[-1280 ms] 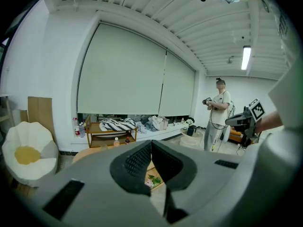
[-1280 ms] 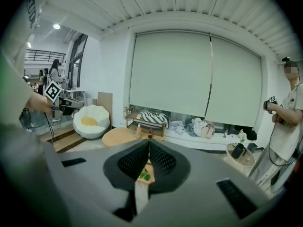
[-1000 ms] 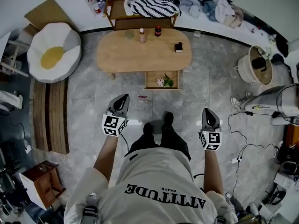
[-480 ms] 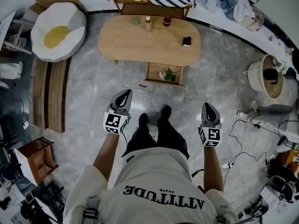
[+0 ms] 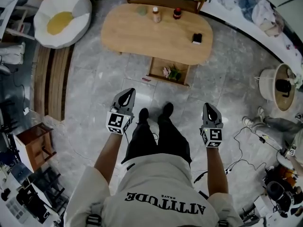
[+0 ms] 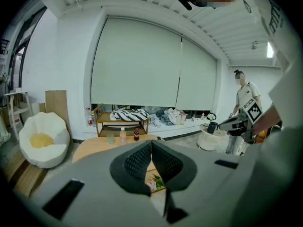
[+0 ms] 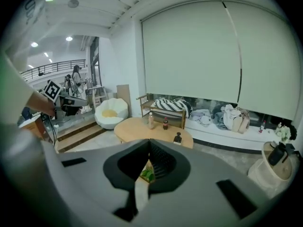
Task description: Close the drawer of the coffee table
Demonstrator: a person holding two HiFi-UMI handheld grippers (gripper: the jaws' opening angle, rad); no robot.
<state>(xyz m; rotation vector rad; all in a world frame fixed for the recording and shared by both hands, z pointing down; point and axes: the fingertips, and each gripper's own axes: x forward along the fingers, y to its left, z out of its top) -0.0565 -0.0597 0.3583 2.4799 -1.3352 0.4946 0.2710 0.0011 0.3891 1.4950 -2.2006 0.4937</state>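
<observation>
Hides most of the drawer [image 5: 169, 72] in both gripper views behind shut jaws, leaving only a sliver of wood and green leaves [image 7: 147, 174] in the gap. From the head view, shows it pulled out of the coffee table [image 5: 156, 37] at 12 o'clock from the feet, well apart from left gripper [image 5: 127, 93] at 9 and right gripper [image 5: 210, 108] at 3, both clamped together on nothing. Reads "ATTITUDE" upside down on the shirt [image 5: 165, 193]; cannot make out the smaller word beside it or the bottle [image 5: 177, 13] label.
</observation>
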